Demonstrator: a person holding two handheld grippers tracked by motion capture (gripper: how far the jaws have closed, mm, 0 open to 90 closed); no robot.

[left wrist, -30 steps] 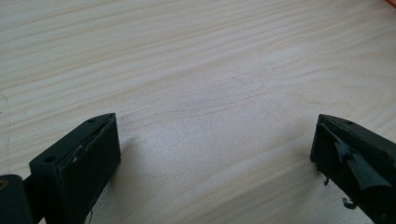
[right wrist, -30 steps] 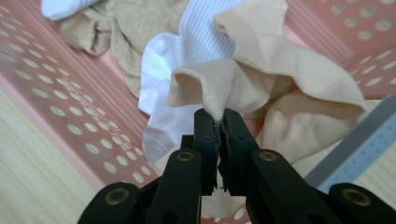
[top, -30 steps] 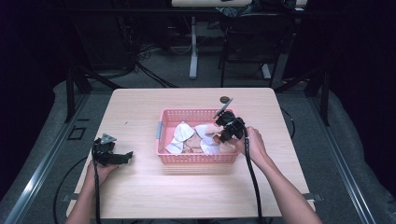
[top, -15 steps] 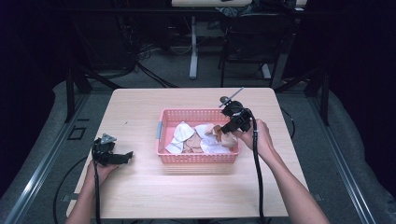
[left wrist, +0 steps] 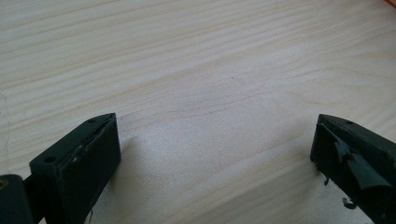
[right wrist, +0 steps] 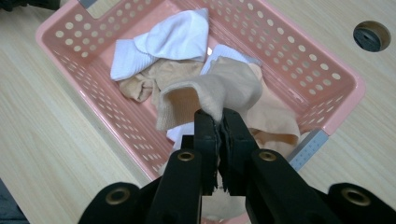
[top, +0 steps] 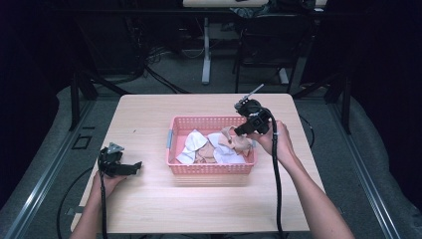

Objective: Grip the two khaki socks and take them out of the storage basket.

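Beige sock [right wrist: 219, 91] is hanging pinched in your right tool [right wrist: 219, 122], just above the pink basket [right wrist: 327, 100].
You are keeping that basket near the middle of the tabletop [top: 149, 199]; white socks [right wrist: 163, 44] and more beige ones [right wrist: 275, 119] are lying heaped inside it. Your left tool [left wrist: 215, 154] is resting with its jaws spread wide over bare wood, well apart from the basket.

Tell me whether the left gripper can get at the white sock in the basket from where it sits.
Probably yes. The left gripper rests open on bare table beside the pink basket, and the white sock lies uncovered at the near end; only the low wall intervenes.
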